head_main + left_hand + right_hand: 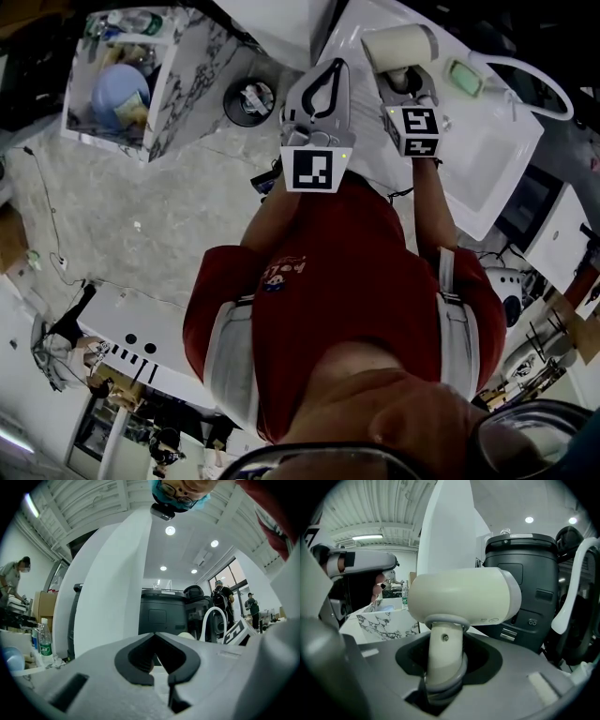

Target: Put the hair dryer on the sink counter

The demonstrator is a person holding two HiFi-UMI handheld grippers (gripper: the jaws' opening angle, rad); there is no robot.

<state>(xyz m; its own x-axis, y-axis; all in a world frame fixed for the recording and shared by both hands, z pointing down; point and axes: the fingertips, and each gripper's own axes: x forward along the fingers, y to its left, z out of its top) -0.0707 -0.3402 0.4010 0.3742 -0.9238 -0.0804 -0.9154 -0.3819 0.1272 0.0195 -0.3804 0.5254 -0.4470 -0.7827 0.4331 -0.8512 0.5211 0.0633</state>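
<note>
Grey stone floor (pixel 141 216) fills the left of the head view, open between a marble-patterned box (pixel 183 70) at upper left and the white tabletop (pixel 497 183) at upper right. A round black bin (pixel 248 101) stands on the floor close to the tabletop's left edge. The person's red shirt (pixel 319 281) takes up the middle.

Right gripper (pixel 411 89): raised over the left part of the tabletop, its jaws clamped on the handle of the cream hair dryer (pixel 398 45). In the right gripper view the handle stands upright between the jaws and the barrel (pixel 464 595) lies crosswise above them. Whether the dryer touches the surface cannot be told.

Left gripper (pixel 333 70): just beside the right one, over the tabletop's left edge, its jaw tips meeting and nothing between them.

To the right of the dryer lie a green soap dish (pixel 464 75) and a white curved spout (pixel 539 80). The tabletop below the soap dish, towards its near edge, is bare. Behind the dryer in the right gripper view stand a white column (pixel 450 531) and a dark bin-like unit (pixel 525 588).
</note>
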